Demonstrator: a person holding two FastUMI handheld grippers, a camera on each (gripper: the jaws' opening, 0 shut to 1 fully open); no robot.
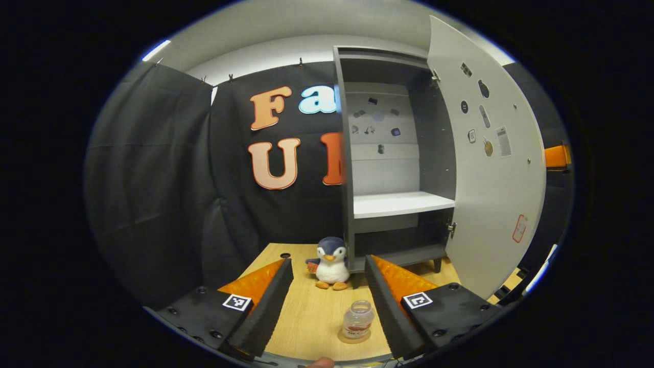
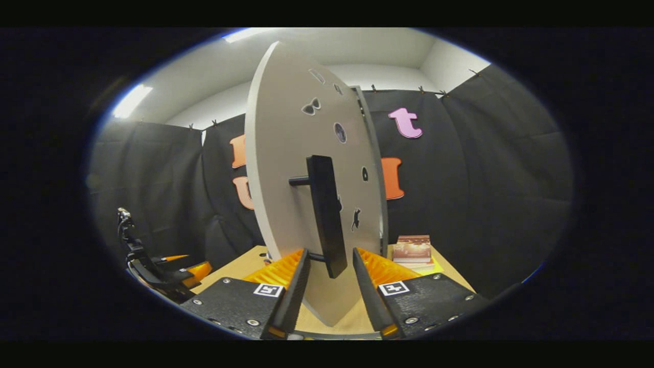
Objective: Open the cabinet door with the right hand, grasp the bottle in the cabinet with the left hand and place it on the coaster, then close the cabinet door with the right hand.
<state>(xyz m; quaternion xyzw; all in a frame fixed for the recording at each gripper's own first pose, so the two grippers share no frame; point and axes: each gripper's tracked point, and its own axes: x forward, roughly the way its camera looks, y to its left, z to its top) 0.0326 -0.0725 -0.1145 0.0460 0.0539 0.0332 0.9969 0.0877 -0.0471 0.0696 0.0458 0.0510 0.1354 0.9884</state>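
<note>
The grey cabinet (image 1: 388,204) stands open, its white door (image 1: 490,168) swung out to the right and its shelf bare. A small clear bottle (image 1: 357,319) stands upright on a round tan coaster (image 1: 349,338) on the wooden table. It sits low between the fingers of my left gripper (image 1: 328,261), nearer the right finger, and the gripper is open and not touching it. In the right gripper view the door (image 2: 301,153) is edge-on, with a black bar handle (image 2: 326,209). My right gripper (image 2: 331,253) is open, its fingers on either side of the handle's lower end with small gaps.
A plush penguin (image 1: 331,261) sits on the table (image 1: 306,317) in front of the cabinet's left side. A stack of books (image 2: 413,250) lies right of the door. The left gripper (image 2: 171,273) shows at the far left of the right gripper view.
</note>
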